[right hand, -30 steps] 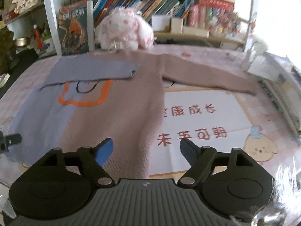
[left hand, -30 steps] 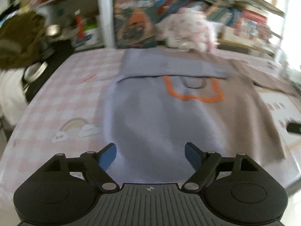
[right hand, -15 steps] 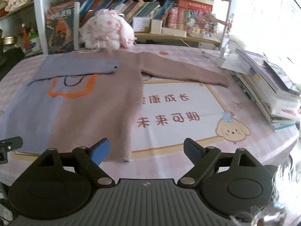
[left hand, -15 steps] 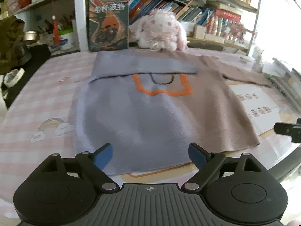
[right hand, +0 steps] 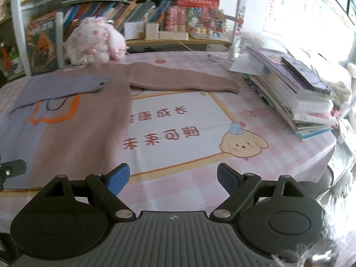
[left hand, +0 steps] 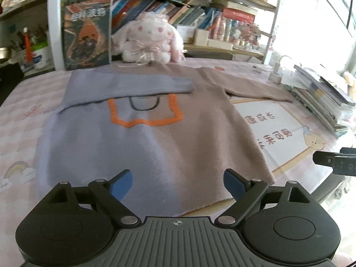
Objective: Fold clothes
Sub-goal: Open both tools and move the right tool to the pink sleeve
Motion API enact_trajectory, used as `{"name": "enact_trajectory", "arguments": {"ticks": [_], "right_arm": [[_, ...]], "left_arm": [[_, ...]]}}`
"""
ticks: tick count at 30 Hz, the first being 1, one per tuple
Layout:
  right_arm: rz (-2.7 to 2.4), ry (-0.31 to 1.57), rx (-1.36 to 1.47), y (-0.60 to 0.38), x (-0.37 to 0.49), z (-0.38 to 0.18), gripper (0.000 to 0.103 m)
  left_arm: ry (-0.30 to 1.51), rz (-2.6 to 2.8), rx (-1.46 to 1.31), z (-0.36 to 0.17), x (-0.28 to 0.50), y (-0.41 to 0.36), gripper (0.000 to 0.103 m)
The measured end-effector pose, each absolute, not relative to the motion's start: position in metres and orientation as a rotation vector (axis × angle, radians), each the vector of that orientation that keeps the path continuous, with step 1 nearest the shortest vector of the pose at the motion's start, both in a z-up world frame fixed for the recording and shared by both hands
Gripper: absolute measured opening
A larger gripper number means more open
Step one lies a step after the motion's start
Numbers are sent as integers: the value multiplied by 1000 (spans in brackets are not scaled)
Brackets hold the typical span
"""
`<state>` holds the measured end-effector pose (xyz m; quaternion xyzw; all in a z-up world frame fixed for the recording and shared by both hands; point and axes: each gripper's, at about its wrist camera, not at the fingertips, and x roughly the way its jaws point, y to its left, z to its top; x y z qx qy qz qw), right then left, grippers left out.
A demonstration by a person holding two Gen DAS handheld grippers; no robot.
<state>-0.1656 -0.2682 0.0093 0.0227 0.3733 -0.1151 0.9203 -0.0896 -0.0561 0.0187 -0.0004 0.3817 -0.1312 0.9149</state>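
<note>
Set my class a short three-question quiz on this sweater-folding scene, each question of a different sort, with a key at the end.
1. True or false: the left gripper is shut on the sweater.
2. Which sleeve is already folded across the chest? A) the purple sleeve B) the brown sleeve C) both
3. Fill in: the soft toy at the far edge of the table, beyond the sweater's collar, is a plush ____.

Key: 1 false, both grippers are open and empty, the right gripper too; 2 A; 3 rabbit.
</note>
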Motion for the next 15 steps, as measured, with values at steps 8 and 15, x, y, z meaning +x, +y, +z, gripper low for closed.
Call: {"name": "enact_trajectory", "arguments": {"ticks": [8,15], "right_arm": [[-247,766,102,-318,-137,2,85],[-226,741,151,-381,-77,-2,85]], "left_arm": [[799,-264,0,13,-63,-94,91],[766,-159,3,17,-31,-132,91]]}}
